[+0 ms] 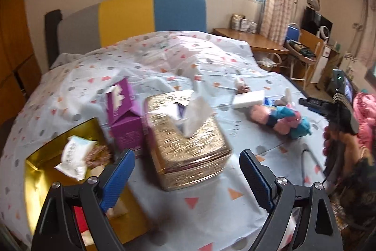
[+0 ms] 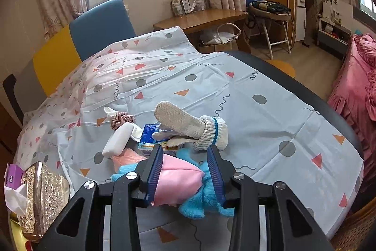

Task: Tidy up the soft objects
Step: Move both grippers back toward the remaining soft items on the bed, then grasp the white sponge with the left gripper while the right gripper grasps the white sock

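Right gripper (image 2: 185,171) sat half-closed around the pink-and-blue plush (image 2: 178,182), near side of the bedsheet (image 2: 258,109). Left gripper (image 1: 186,177) was wide open, empty. Best squeeze mid-body, lift clear of the knit gloves (image 2: 199,128).

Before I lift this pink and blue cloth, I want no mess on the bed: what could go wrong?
1. The right gripper straddles the cloth, whose blue fringe spills outside the pads; it may slip or drag.
2. The knit gloves and blue packet lie close by and could get pulled along.
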Action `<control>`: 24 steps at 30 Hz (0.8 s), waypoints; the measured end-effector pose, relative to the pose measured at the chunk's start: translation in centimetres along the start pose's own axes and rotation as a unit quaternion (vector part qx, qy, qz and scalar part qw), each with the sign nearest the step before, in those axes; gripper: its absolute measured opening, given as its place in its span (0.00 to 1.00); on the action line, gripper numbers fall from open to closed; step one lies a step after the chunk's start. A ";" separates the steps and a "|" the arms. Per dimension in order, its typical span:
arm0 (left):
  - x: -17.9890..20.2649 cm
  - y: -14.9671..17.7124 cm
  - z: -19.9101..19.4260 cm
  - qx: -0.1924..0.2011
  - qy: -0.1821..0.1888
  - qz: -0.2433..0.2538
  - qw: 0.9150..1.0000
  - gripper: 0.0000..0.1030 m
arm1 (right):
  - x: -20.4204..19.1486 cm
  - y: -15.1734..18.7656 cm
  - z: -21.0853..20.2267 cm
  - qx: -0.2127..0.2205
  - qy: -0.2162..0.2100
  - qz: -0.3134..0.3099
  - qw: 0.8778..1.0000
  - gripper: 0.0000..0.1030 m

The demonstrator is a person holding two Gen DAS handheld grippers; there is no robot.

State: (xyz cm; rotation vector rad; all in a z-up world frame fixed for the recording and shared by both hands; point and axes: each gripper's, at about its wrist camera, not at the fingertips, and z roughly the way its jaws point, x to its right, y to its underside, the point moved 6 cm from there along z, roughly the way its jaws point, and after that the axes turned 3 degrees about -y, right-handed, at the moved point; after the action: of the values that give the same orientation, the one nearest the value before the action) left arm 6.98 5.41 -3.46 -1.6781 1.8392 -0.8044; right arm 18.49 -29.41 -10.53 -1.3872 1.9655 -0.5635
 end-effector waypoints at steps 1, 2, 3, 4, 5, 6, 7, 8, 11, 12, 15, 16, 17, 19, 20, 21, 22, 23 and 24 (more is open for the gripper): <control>0.9 -0.6 0.4 -0.005 0.011 0.002 1.000 0.88 | -0.1 0.0 -0.1 0.001 -0.003 -0.001 1.000 0.37; 1.7 -1.2 0.8 -0.009 0.019 0.001 1.000 0.88 | -0.4 -0.2 0.0 0.002 -0.004 -0.001 1.000 0.37; 2.5 -1.8 1.2 -0.012 0.027 0.000 1.000 0.89 | -0.4 -0.2 -0.1 0.004 -0.006 -0.001 1.000 0.38; 3.4 -2.5 1.7 -0.020 0.038 -0.002 0.999 0.89 | -0.5 -0.3 -0.2 0.005 -0.009 0.001 1.000 0.37; 4.2 -3.1 2.2 -0.031 0.051 -0.007 0.998 0.90 | -0.6 -0.3 -0.2 0.006 -0.012 0.003 1.000 0.37; 5.2 -4.0 2.8 -0.040 0.072 -0.014 0.996 0.92 | -0.6 -0.3 -0.2 0.005 -0.016 0.003 1.000 0.37; 6.3 -4.6 3.2 -0.044 0.089 -0.017 0.995 0.94 | -0.7 -0.3 -0.2 0.004 -0.018 0.004 1.000 0.37; 7.2 -5.5 4.0 -0.051 0.099 -0.020 0.994 0.94 | -0.7 -0.4 -0.2 0.003 -0.021 0.006 1.000 0.37; 9.7 -7.8 6.7 -0.081 0.124 -0.037 0.988 0.94 | -0.9 -0.5 -0.4 0.004 -0.025 0.003 1.000 0.37; 10.3 -8.4 7.9 -0.096 0.131 -0.049 0.985 0.94 | -1.0 -0.6 -0.6 0.007 -0.024 -0.001 1.000 0.37; 12.0 -9.9 11.8 -0.137 0.140 -0.077 0.978 0.95 | -1.2 -0.9 -1.0 0.015 -0.030 -0.002 0.999 0.37; 12.3 -10.1 13.1 -0.150 0.140 -0.086 0.975 0.95 | -1.2 -1.0 -1.1 0.015 -0.034 0.001 0.999 0.37; 12.7 -10.3 14.6 -0.166 0.144 -0.093 0.971 0.95 | -1.2 -1.1 -1.2 0.014 -0.037 0.004 0.999 0.37; 13.2 -10.3 17.8 -0.207 0.148 -0.117 0.960 0.95 | -1.2 -1.1 -1.2 0.009 -0.044 0.009 0.999 0.37; 13.2 -10.3 19.3 -0.223 0.147 -0.140 0.954 0.95 | -1.2 -1.1 -1.2 0.007 -0.045 0.011 0.999 0.37; 13.2 -10.2 20.6 -0.238 0.147 -0.160 0.946 0.95 | -1.1 -1.2 -1.2 0.006 -0.048 0.014 0.999 0.37; 13.2 -10.0 22.0 -0.253 0.148 -0.182 0.938 0.95 | -1.1 -1.2 -1.3 0.005 -0.051 0.017 0.999 0.38; 13.3 -10.0 23.2 -0.262 0.148 -0.198 0.933 0.95 | -1.0 -1.2 -1.3 0.004 -0.054 0.019 0.998 0.38; 13.5 -10.0 24.4 -0.271 0.144 -0.211 0.928 0.95 | -1.0 -1.2 -1.3 0.003 -0.057 0.022 0.998 0.38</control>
State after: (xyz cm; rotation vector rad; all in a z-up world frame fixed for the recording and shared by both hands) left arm 30.09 -10.58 -12.84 -2.4826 2.0544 -0.7834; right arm 18.59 -28.94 -8.56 -1.3406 1.8974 -0.4595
